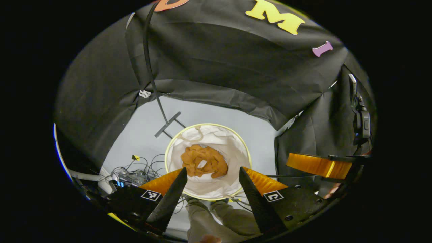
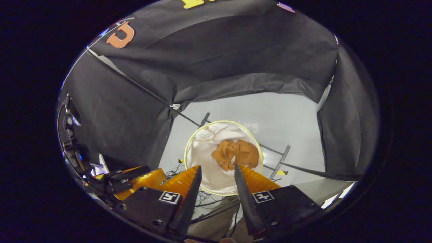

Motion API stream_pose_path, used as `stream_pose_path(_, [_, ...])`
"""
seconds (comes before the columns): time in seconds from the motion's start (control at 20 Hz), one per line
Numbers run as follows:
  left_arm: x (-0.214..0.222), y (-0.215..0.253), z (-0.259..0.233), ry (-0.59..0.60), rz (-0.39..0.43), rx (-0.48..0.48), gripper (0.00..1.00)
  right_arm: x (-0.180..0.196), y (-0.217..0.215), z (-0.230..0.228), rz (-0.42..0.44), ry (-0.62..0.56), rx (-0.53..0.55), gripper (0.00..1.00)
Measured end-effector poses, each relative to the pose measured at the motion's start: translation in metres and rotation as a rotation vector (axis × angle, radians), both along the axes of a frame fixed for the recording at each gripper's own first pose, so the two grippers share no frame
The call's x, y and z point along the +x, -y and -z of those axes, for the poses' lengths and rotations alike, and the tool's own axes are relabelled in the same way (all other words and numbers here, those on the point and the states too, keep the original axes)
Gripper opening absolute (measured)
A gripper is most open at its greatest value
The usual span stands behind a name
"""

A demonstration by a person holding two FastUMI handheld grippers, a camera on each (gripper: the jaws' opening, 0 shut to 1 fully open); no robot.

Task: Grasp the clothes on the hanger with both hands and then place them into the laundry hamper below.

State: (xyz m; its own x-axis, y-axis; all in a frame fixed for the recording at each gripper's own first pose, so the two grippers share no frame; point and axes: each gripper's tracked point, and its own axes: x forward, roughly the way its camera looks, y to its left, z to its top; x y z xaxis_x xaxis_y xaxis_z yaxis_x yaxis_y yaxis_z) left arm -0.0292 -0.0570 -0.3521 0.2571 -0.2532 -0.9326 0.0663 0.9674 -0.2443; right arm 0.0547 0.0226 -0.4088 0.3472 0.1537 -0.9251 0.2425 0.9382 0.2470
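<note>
An orange garment lies crumpled at the bottom of the round white laundry hamper, which has a pale yellow rim and stands on the light floor. I look straight down into it. My left gripper hangs above the hamper's near side, open, with nothing between its fingers. In the right gripper view the same garment rests toward the right inside the hamper. My right gripper is open too and holds nothing. The right gripper's body shows at the right of the left gripper view, and the left gripper's body at the lower left of the right gripper view.
A black rack pole runs down to base bars just behind the hamper; another base bar lies to its right. Tangled cables cover the floor on the left. A person's legs stand below. A device on a stand is at the booth's side.
</note>
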Motion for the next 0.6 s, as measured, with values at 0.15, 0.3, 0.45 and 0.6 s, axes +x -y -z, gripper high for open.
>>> stream_pose_path(0.15, [0.002,-0.022,-0.005,0.075,-0.002,0.083,0.96,-0.004,0.013,-0.022,-0.018,0.076,-0.075,0.77])
stream_pose_path(0.3, [0.000,-0.034,-0.022,0.126,-0.049,0.109,1.00,-0.015,0.021,-0.049,-0.068,0.141,-0.138,0.77])
stream_pose_path(0.45, [0.007,-0.036,-0.065,0.218,-0.070,0.090,1.00,-0.003,0.026,-0.092,-0.111,0.289,-0.194,0.78])
stream_pose_path(0.6, [0.020,-0.036,-0.114,0.331,-0.088,0.069,0.96,-0.006,0.024,-0.143,-0.163,0.446,-0.270,0.78])
